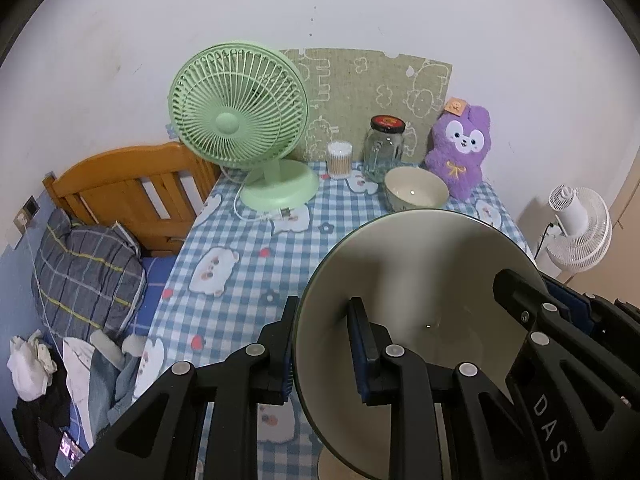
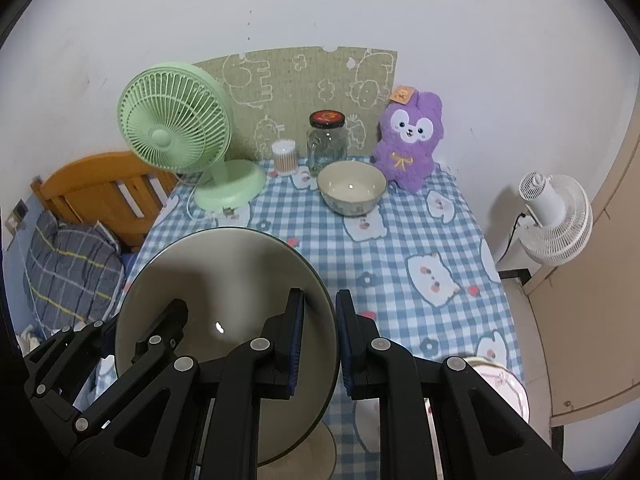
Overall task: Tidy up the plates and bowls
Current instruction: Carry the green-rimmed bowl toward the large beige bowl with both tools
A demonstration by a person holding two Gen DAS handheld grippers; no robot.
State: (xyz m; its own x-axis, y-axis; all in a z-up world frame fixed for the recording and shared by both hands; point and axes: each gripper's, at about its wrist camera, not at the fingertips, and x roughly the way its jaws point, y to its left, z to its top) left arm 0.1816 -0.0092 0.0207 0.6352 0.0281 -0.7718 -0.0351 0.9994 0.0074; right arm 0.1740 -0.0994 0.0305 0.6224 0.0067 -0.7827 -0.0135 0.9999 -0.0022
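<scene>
A large cream bowl with a dark rim (image 1: 420, 280) is held above the checked tablecloth by both grippers. My left gripper (image 1: 324, 344) is shut on its left rim, one finger outside and one inside. My right gripper (image 2: 320, 344) is shut on its right rim (image 2: 240, 272) the same way. Each view shows the other gripper on the far rim. A smaller cream bowl (image 1: 416, 189) stands at the back of the table, also in the right wrist view (image 2: 352, 188). A pink-rimmed plate (image 2: 508, 384) lies at the front right, mostly hidden.
A green desk fan (image 1: 240, 120), a cotton swab pot (image 1: 339, 159), a glass jar with a red lid (image 1: 384, 148) and a purple plush toy (image 1: 460, 152) line the back of the table (image 2: 400, 252). A bed (image 1: 120, 196) lies left, a white fan (image 2: 556, 220) right.
</scene>
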